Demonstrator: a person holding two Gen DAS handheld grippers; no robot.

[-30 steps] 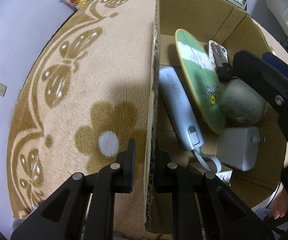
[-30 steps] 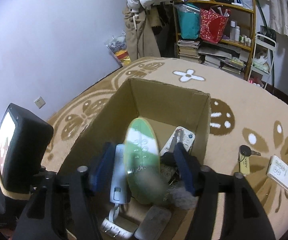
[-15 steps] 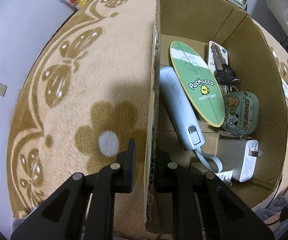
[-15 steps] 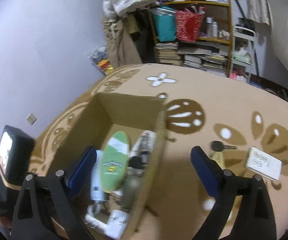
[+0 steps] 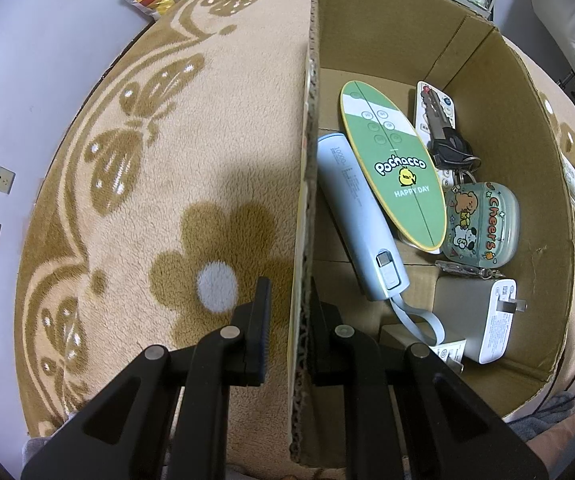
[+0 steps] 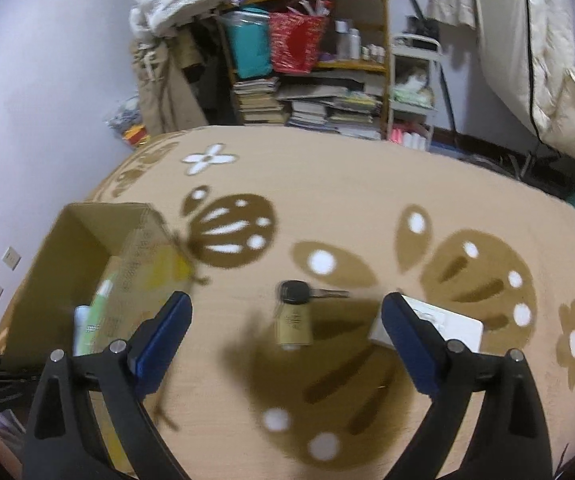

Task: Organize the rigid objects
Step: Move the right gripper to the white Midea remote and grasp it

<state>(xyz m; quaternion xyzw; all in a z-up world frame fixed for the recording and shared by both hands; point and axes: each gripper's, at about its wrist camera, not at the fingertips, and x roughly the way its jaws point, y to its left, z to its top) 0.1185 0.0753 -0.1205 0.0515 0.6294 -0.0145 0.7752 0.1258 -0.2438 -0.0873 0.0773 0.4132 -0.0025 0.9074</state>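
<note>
Beige blanket: key between right claw fingers.

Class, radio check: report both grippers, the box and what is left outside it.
Left gripper shut on box wall. Right gripper open, empty, above key. White card beside it on blanket. Path clear.

White remote half hidden behind right claw finger.
</note>
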